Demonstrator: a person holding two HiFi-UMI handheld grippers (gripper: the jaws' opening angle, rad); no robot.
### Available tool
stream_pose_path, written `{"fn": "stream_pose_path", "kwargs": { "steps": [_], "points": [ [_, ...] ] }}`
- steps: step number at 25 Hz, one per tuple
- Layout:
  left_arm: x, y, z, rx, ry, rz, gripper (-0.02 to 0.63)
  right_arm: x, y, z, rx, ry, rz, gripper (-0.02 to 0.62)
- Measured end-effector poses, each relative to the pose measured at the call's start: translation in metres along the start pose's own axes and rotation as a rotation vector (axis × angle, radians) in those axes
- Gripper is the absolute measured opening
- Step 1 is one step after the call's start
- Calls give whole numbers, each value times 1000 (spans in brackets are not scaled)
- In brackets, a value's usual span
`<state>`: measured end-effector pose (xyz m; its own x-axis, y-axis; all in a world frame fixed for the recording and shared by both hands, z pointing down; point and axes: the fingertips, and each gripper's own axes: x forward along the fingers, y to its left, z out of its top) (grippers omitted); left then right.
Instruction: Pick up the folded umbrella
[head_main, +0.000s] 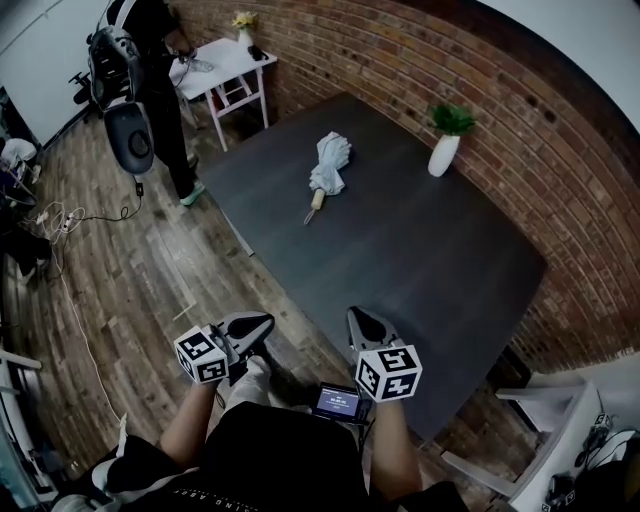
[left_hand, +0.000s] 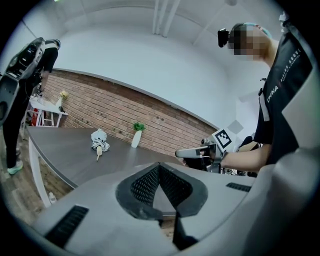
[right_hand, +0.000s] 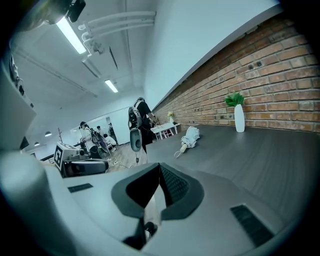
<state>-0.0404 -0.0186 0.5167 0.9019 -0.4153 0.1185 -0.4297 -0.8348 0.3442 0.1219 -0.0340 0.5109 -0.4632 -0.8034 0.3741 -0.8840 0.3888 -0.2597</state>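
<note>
Approach step: the folded umbrella lies on the far half of the bench, well apart from the left tongs and right tongs, both pressed together and empty; the next move calls for reaching over and spreading one pair

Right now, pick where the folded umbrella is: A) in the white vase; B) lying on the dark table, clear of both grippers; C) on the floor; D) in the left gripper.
B: the folded umbrella lies on the dark table, beyond the left gripper and right gripper, both shut and empty.
</note>
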Motion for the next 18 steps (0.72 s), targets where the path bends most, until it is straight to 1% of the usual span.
{"fn": "stream_pose_path", "kwargs": {
  "steps": [3,8,12,18],
  "points": [
    [12,14,2,0,3,-22,3,10,-11,4,11,-4,-22,9],
    [29,45,16,7,6,-75,3,36,-21,15,31,-11,-57,9],
    [39,83,28,9,22,-107,3,64,-30,31,42,-18,-97,9],
    [48,151,64,19,31,-155,3,114,-38,66,59,-42,-170,9]
  ]
}}
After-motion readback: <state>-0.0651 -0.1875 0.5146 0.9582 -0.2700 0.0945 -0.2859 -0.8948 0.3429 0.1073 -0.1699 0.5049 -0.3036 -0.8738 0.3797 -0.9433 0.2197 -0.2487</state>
